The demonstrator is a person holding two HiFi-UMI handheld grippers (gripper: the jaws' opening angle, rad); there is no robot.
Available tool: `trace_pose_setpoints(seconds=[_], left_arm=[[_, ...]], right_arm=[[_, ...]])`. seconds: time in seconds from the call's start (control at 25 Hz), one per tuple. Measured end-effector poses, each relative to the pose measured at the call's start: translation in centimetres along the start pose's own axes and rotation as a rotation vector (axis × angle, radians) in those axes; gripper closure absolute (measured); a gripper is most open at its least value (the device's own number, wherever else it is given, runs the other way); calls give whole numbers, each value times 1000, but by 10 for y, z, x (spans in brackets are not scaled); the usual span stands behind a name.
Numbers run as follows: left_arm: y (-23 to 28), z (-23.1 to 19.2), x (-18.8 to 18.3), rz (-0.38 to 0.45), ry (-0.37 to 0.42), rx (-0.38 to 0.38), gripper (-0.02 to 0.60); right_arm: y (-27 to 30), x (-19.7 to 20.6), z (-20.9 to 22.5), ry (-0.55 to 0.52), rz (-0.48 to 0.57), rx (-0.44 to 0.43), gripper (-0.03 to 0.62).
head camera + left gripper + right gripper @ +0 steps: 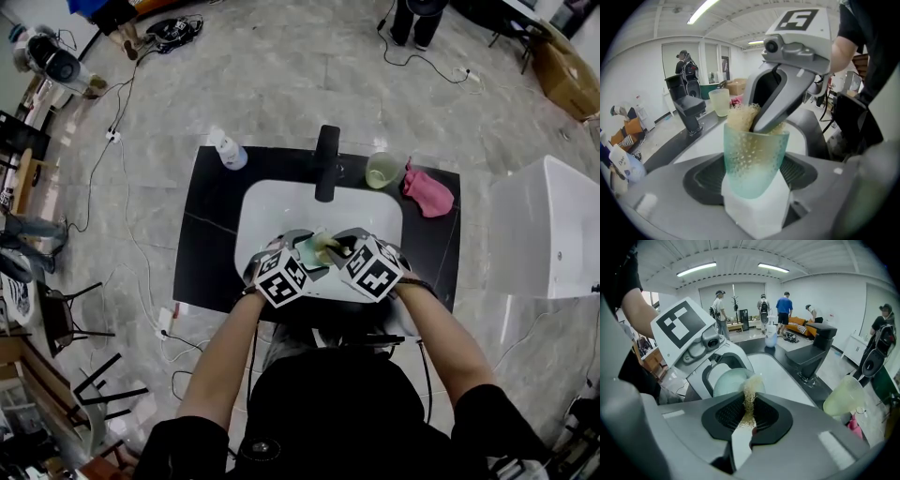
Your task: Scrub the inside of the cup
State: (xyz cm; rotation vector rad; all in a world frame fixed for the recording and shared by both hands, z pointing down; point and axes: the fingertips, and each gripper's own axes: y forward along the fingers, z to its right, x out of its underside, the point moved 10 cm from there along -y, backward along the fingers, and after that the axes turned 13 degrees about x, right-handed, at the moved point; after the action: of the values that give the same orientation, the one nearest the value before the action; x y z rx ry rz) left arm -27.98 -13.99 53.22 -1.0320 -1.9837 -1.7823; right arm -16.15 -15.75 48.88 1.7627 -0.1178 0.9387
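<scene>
My left gripper (754,187) has its jaws clamped on the lower body of the pale green cup (754,154). The cup sits tilted just above the near part of the white sink (272,202), its mouth turned toward my right side. My right gripper (747,411) has its jaws pressed together on a strand of yellowish fibrous scrubber (750,392), whose far end is pushed into the cup's mouth. To scrub well, I judge that the left grip should be firm but not crushing, since the cup looks thin and slightly soft. The right gripper should drive the scrubber deep toward the bottom and then sweep it round the inner wall. Small twists of the right wrist against a steady cup ought to work better than moving both at once. The pinch on the scrubber is narrow, so hard side pressure could pull it out of the jaws. Working low over the basin means anything that slips lands in the sink. Farther off stands the black faucet (326,164). On the dark counter (211,216) beyond are a bottle (230,150) at far left, and a second cup (382,171) and a pink cloth (428,192) at far right, all well apart from my work.
</scene>
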Motion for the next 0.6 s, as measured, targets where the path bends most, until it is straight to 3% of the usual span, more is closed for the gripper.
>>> trace_pose_setpoints(seconds=[0.6], left_arm=[[7,-4,-2,-59,56,-32,222]], right_arm=[[-5,-6,-1,83,16,-161,553]])
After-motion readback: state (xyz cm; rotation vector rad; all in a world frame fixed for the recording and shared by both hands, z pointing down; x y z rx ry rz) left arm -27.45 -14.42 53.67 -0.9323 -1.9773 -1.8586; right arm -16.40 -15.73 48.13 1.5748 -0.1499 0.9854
